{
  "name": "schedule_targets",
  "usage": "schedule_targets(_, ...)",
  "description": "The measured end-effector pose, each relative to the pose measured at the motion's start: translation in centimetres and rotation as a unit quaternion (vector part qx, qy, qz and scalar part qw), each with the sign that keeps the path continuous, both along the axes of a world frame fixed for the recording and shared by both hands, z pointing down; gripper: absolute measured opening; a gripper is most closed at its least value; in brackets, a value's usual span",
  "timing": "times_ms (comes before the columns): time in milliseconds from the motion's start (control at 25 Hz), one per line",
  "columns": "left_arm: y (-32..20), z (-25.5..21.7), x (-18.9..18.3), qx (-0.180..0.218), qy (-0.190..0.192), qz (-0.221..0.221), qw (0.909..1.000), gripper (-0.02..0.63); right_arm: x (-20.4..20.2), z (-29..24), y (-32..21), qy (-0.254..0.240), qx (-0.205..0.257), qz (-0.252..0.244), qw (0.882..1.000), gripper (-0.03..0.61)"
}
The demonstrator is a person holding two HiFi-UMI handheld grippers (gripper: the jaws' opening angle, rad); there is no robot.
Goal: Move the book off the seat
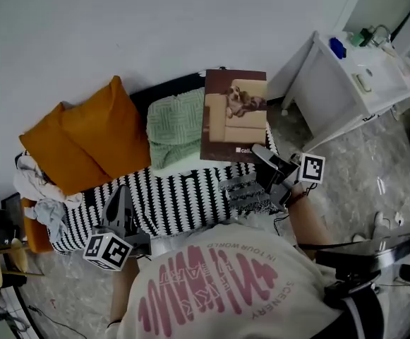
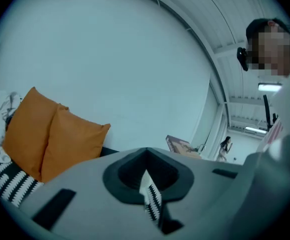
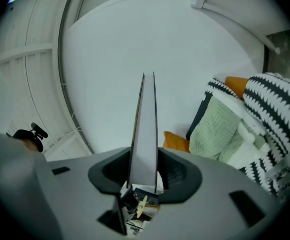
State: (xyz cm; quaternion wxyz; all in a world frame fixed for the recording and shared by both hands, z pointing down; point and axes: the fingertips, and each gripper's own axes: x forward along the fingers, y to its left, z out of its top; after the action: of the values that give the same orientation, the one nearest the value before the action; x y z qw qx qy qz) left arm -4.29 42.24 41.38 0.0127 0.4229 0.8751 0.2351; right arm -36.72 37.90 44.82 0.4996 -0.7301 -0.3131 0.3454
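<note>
brown book (image 1: 234,115) is clamped at its near edge by the right gripper (image 1: 262,155), long axis running far, above the striped seat (image 1: 180,198); left gripper (image 1: 120,195) jaws are seen together.

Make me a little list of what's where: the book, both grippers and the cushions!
book: held up on end, cover shows a dog on a sofa
right gripper: shut on the book's lower edge
left gripper: jaws together, holding nothing, over the striped blanket
orange cushions: two, at the seat's left end, against the wall
green knitted cushion: just left of the book
white cabinet: on the floor, right of the seat
</note>
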Motion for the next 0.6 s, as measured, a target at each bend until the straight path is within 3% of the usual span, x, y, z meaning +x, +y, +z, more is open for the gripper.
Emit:
schedule_targets(120,-1.4,-1.0,2.5,-0.016,-0.019,-0.019,0.9995,0.008,3.6,-1.6,0.0,-0.004,-0.025,-0.050,0.998,0.161)
schedule_targets(400,-5.5,-3.2,10.1,-0.056,-0.010,-0.096,0.9937,0.008,11.8,-4.5,1.5,0.029,-0.057,-0.134,0.989,0.161)
schedule_targets(600,-9.9,-3.3,21.4,-0.063,-0.008,-0.231,0.9710,0.008,23.2,-6.2,5.1,0.036,-0.066,-0.249,0.966,0.161)
